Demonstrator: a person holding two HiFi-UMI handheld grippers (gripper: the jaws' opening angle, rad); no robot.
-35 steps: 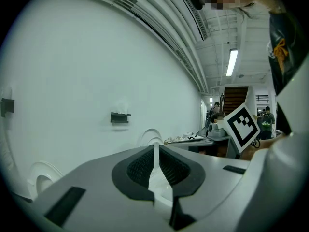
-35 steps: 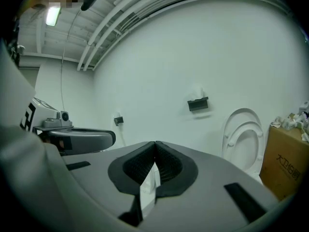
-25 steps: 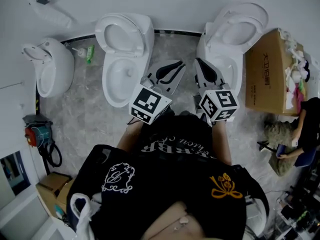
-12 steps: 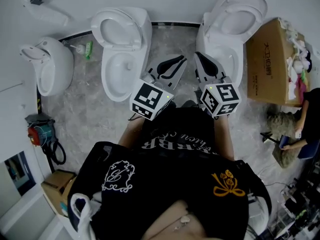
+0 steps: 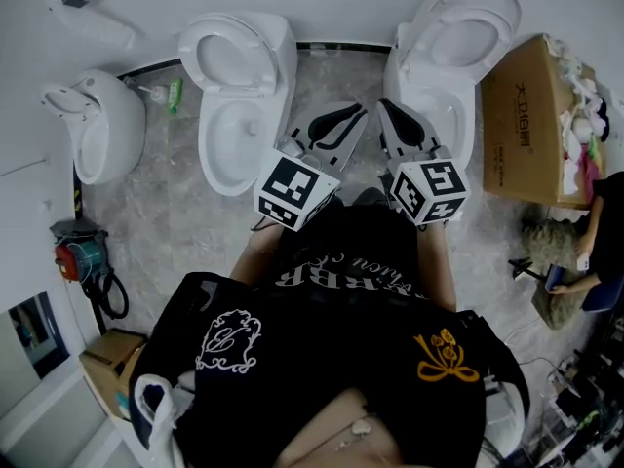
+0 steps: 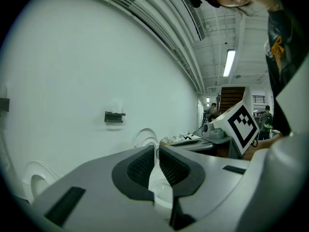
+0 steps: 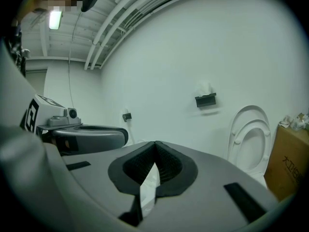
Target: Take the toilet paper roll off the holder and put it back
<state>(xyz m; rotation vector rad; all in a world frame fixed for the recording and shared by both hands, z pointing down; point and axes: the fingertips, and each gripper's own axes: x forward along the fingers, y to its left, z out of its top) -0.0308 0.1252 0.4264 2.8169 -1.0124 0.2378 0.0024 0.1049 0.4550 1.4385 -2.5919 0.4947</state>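
Two hand-held grippers point side by side at the far white wall [image 7: 193,42], low over a marbled floor [image 5: 175,217]. The left gripper [image 6: 157,150] has its jaws drawn in almost tip to tip, with nothing between the ribbed pads. The right gripper [image 7: 155,145] has its jaws clenched fully together and is likewise empty. The toilet paper roll [image 7: 204,88] shows only as a pale, soft shape sitting on top of the dark holder [image 7: 205,100], which is fixed to the far wall well apart from both grippers. It lies up and to the left of the raised lid of the right toilet [image 5: 450,61]. The left toilet [image 5: 234,115] stands to the left of the grippers with its lid also up. Farther left, a rounded white bowl [image 5: 97,130] hangs at the wall, with a small green bottle [image 5: 175,99] on the floor between the two. A cardboard box [image 5: 531,130] stuffed with pale items stands just beside the right toilet, on its right.
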